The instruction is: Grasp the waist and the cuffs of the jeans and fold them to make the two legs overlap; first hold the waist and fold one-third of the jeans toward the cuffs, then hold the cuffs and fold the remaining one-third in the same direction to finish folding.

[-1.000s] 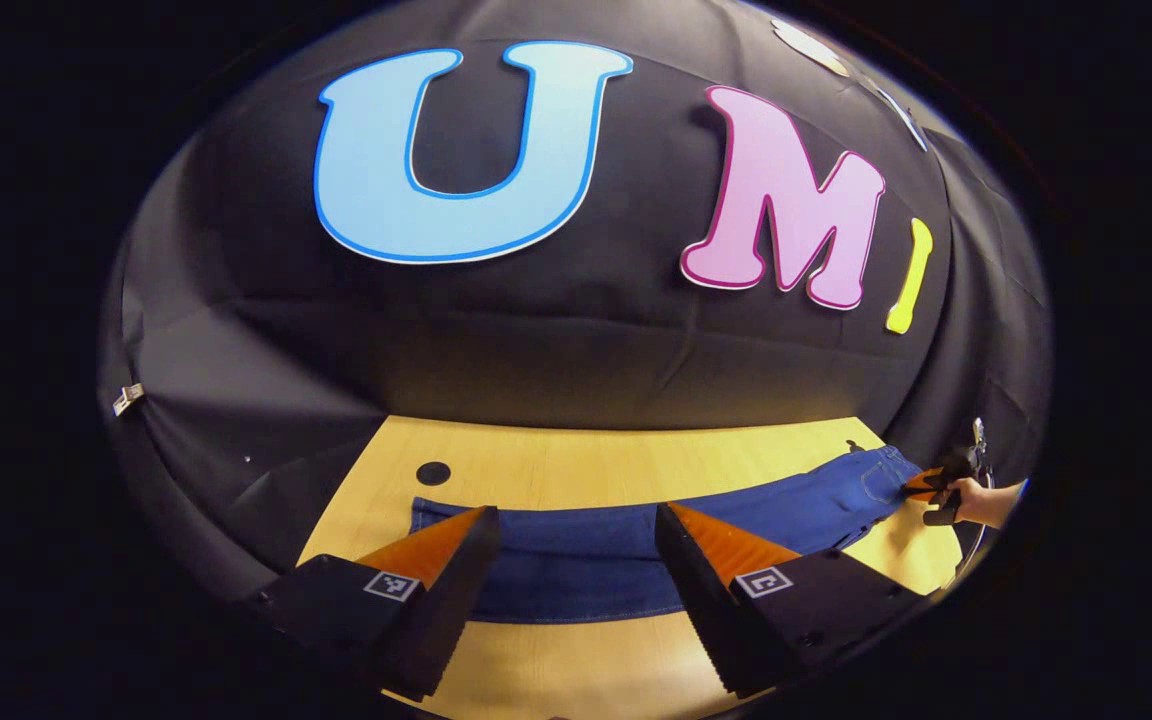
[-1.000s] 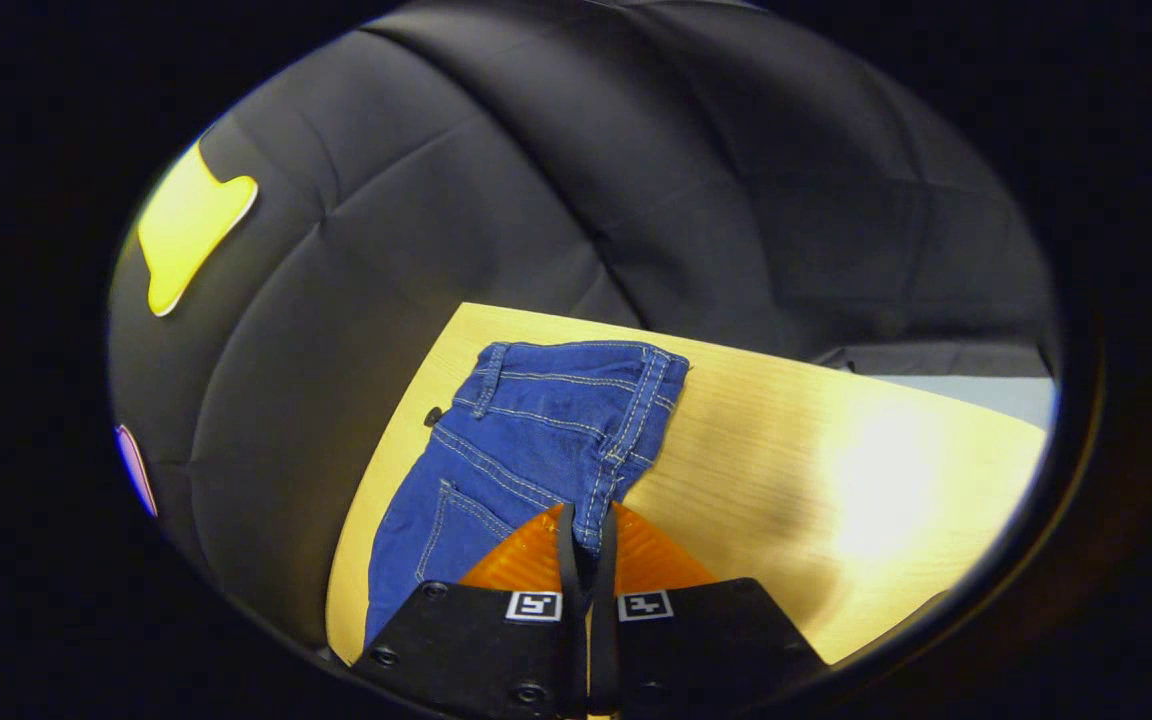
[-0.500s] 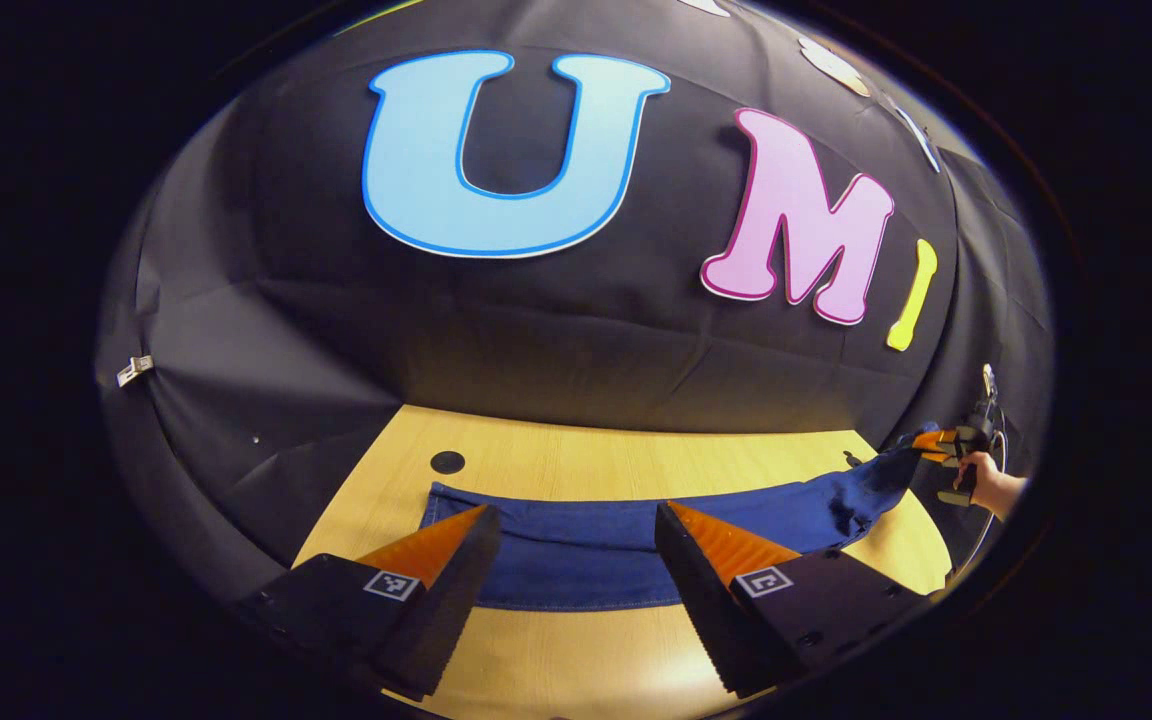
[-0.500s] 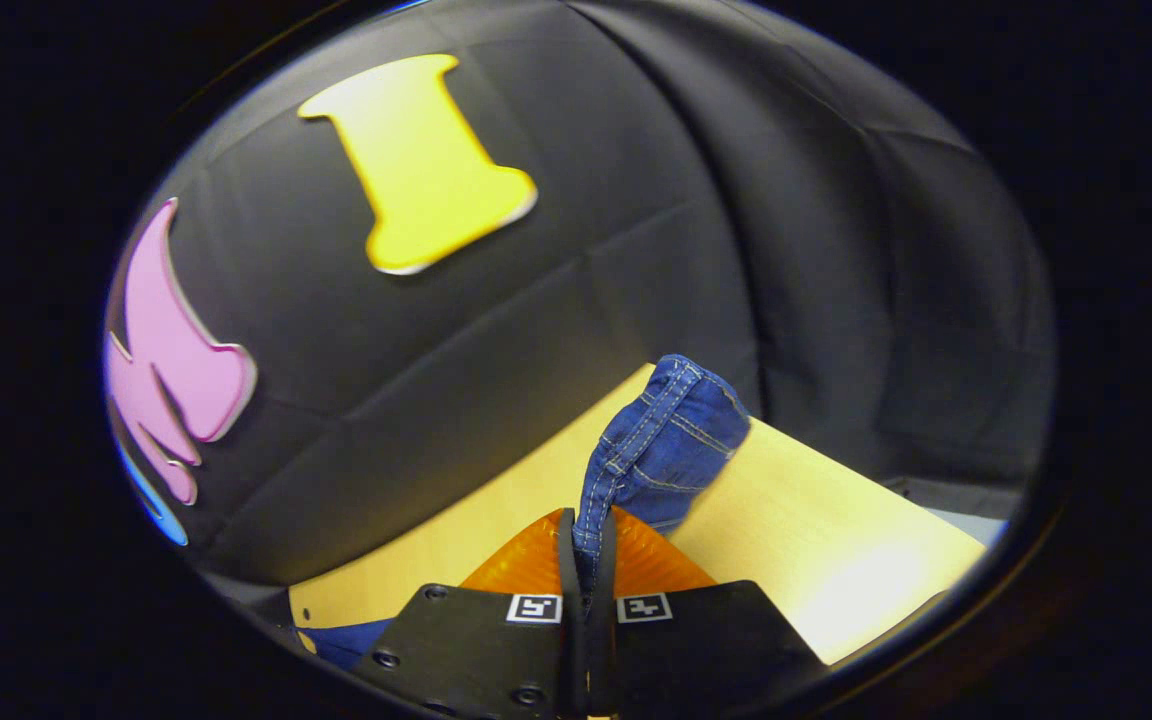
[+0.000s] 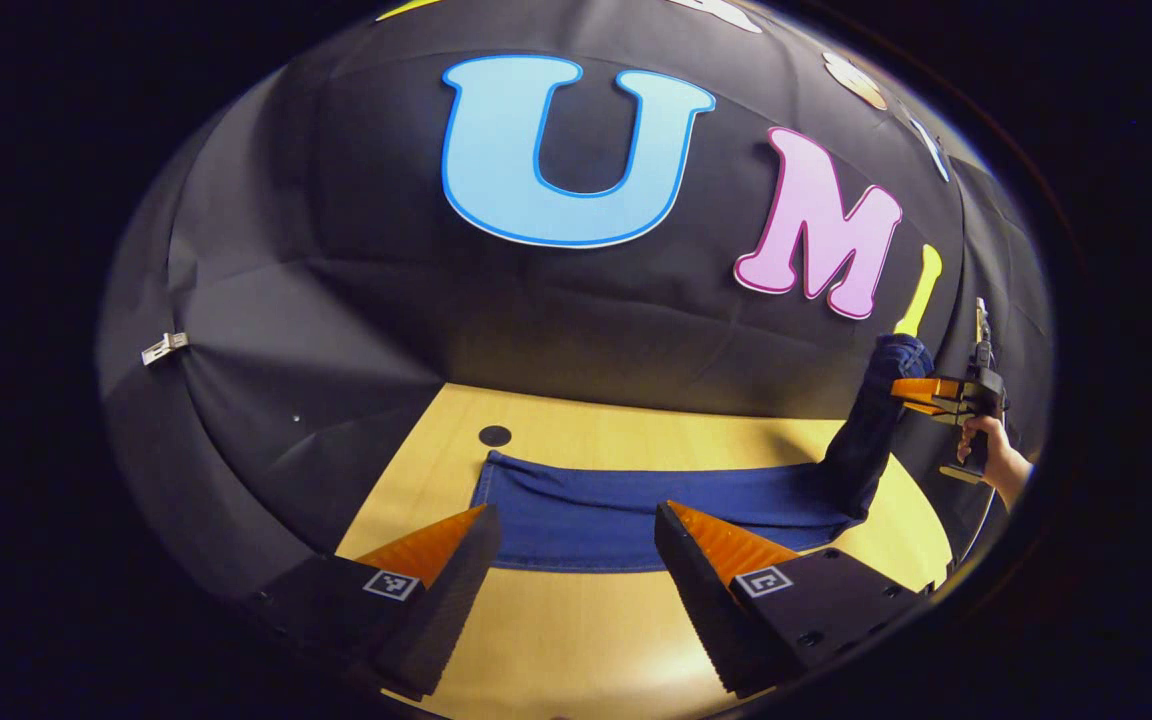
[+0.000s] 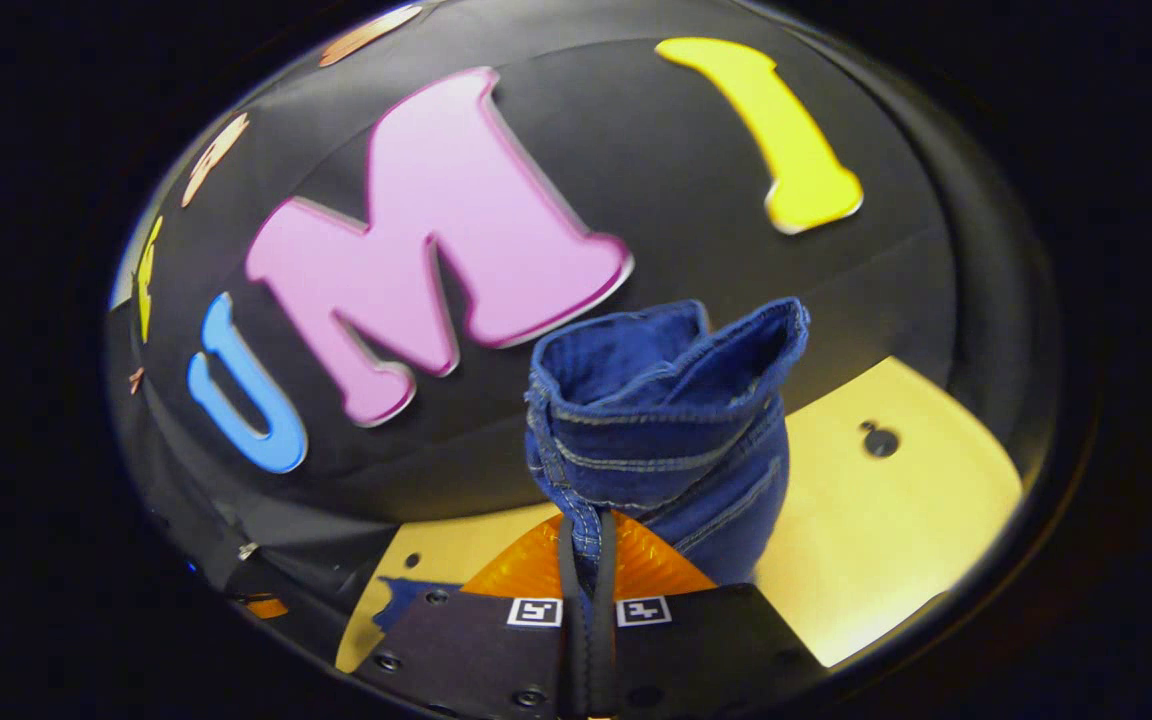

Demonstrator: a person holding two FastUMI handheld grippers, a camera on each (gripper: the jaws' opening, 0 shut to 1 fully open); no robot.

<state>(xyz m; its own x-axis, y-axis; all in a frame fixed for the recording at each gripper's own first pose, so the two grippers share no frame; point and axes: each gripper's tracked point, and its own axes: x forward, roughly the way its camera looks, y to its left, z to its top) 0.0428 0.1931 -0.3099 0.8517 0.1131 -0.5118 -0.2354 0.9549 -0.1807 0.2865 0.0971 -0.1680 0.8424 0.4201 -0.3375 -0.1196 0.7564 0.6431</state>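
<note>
Sideways jeans (image 5: 636,505), waist (image 6: 666,390) raised upward

This is a recording booth rather than a home: black cloth (image 5: 356,300) drapes the wall behind and beside a bare light-wood table (image 5: 576,640), a small clip (image 5: 164,348) pins the cloth, and a lamp glares off the table top.

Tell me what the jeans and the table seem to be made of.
Jeans: blue denim by the look, matte woven cloth with pale contrast stitching along waistband and seams. Table: light wood or wood-look laminate, smooth; faint grain lines and a soft glare show, so which of the two stays open.
</note>
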